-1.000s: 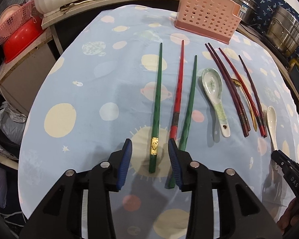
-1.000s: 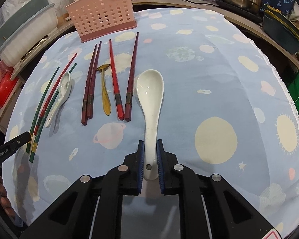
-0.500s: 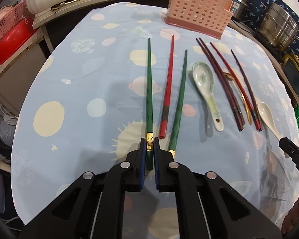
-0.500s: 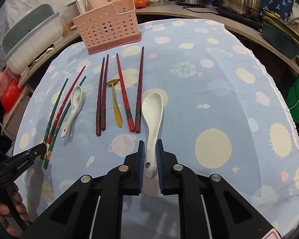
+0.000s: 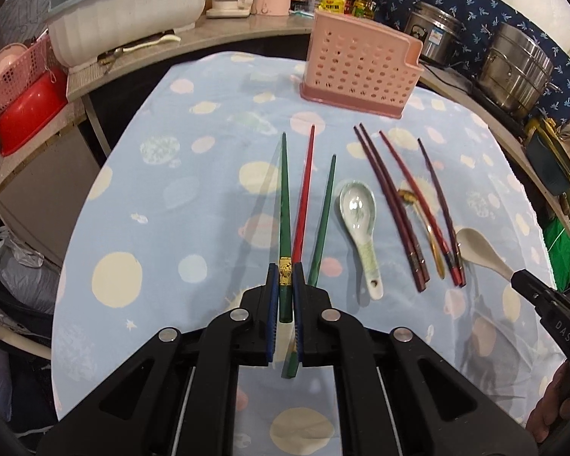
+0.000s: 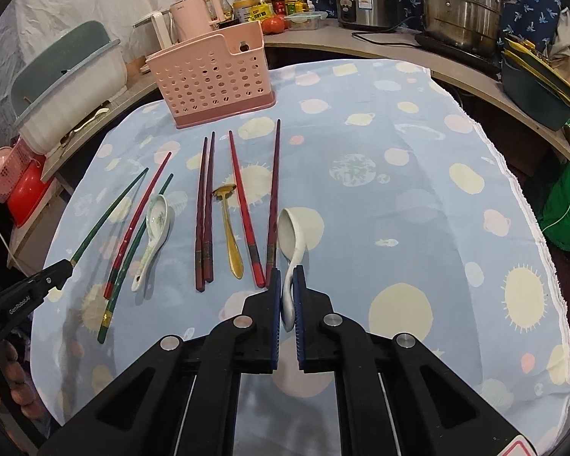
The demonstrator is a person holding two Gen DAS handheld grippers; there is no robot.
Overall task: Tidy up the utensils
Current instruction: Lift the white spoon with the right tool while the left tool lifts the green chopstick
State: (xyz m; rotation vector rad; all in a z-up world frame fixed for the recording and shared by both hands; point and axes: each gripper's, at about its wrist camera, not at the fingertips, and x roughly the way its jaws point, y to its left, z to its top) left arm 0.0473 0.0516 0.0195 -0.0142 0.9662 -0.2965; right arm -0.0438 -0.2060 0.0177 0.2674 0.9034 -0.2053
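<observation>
"DAS" legible on right gripper body; "GenRobot.AI" on left gripper body. Other labels too blurry.

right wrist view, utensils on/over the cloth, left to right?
Green chopstick held by the left gripper → patterned spoon → dark chopstick pair → gold spoon → white spoon in the right gripper.

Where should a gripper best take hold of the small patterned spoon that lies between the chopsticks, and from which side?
Grip the patterned spoon at its narrow handle near the end with the hole, coming from above with one finger on each side. The handle lies flat and points toward the near edge; the wide bowl offers no grip. The green chopstick lies close on its left.
</observation>
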